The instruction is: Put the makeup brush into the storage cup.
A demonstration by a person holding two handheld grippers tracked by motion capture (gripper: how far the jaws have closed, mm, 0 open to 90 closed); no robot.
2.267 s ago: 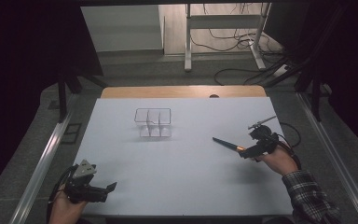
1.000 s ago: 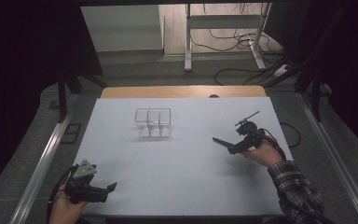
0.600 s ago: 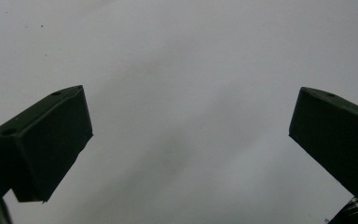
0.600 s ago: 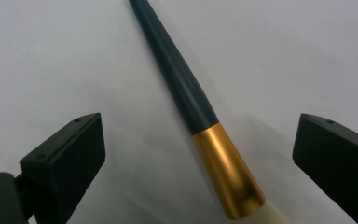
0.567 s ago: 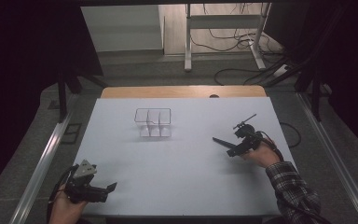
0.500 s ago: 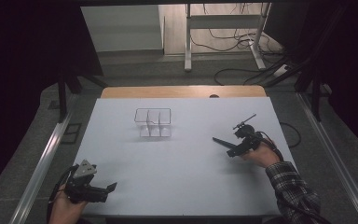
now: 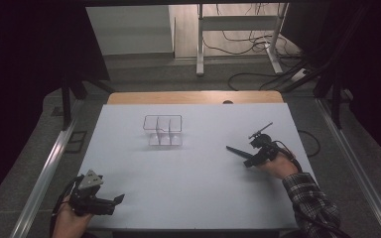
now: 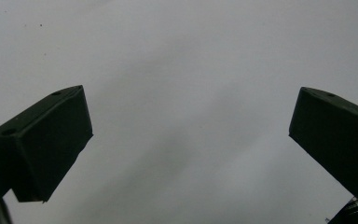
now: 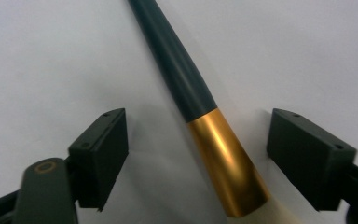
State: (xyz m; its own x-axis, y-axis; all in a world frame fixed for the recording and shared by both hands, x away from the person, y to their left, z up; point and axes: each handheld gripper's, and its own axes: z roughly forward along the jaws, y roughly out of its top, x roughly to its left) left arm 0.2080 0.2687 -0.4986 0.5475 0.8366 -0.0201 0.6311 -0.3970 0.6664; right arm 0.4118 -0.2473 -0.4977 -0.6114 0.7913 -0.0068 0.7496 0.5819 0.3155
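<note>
right gripper (image 9: 196, 140) sitting low on white table (image 7: 193, 173), jaws spread, straddling dark brush handle (image 9: 177, 60) with gold ferrule (image 9: 226, 163), not touching. left gripper (image 7: 110, 202) resting near table's front-left corner, jaws apart, empty. clear divided box (image 7: 163, 130) standing well apart.

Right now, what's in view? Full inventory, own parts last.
table: 1, white top with a wooden strip at the far edge, centre of the high view
clear box: 1, see-through, divided into compartments, far-left of the table's middle, looks empty
brush: 1, dark handle with a gold metal collar, lying flat on the table at the right, between the right gripper's jaws, bristles hard to make out
metal stand: 1, pale, on the floor beyond the table
cables: several, black, on the floor beyond the table
left gripper: 1, black, near-left corner, jaws apart over bare table
right gripper: 1, black, right side, jaws apart either side of the brush, not touching it
sleeve: 1, plaid, near-right
</note>
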